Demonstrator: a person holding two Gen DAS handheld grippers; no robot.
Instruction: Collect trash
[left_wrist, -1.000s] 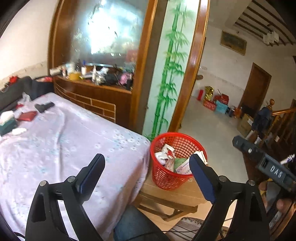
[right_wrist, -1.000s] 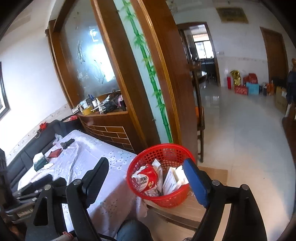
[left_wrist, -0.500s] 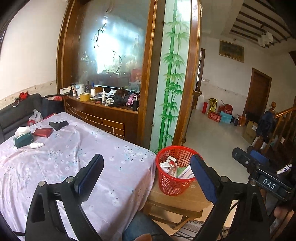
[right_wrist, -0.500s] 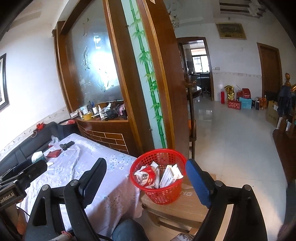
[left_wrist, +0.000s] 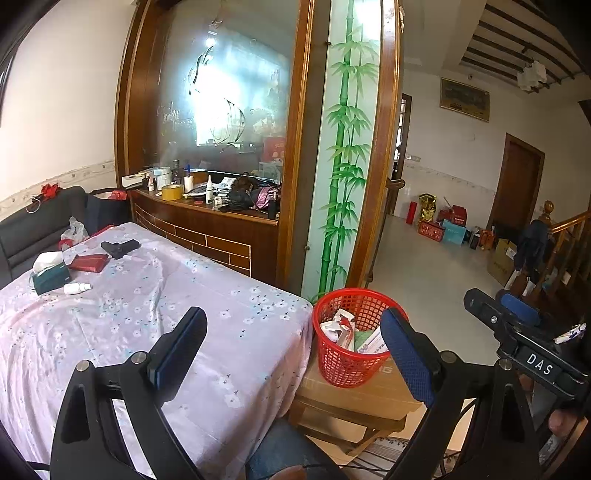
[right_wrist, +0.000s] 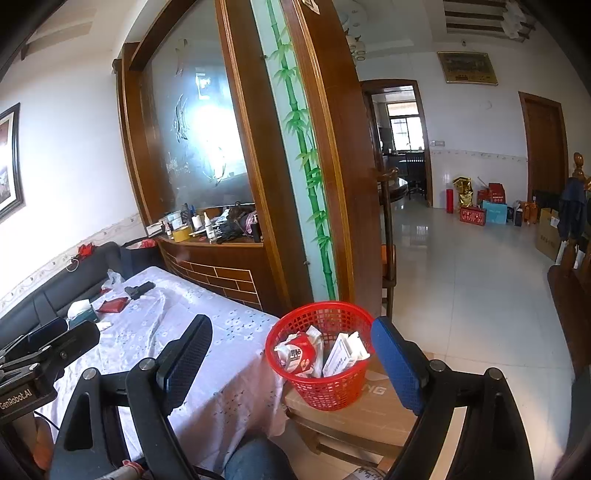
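Beside the cloth-covered table (left_wrist: 122, 314), a red basket (left_wrist: 345, 363) is sitting on a cardboard box (left_wrist: 354, 397), holding wrappers and cartons (right_wrist: 319, 354).
Left gripper (left_wrist: 295, 343) and right gripper (right_wrist: 291, 349) are both hanging above the table edge with jaws spread wide and nothing between them; a tissue box (left_wrist: 50, 275), red pouch (left_wrist: 88, 263) and small white bottle (left_wrist: 77, 288) are lying at the table's far end.

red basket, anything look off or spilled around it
Nothing looks spilled. The red basket stands upright on a cardboard box that sits on a wooden stool beside the table, and the wrappers and cartons are inside it. The one odd thing is its perch: it sits close to the box's front edge.
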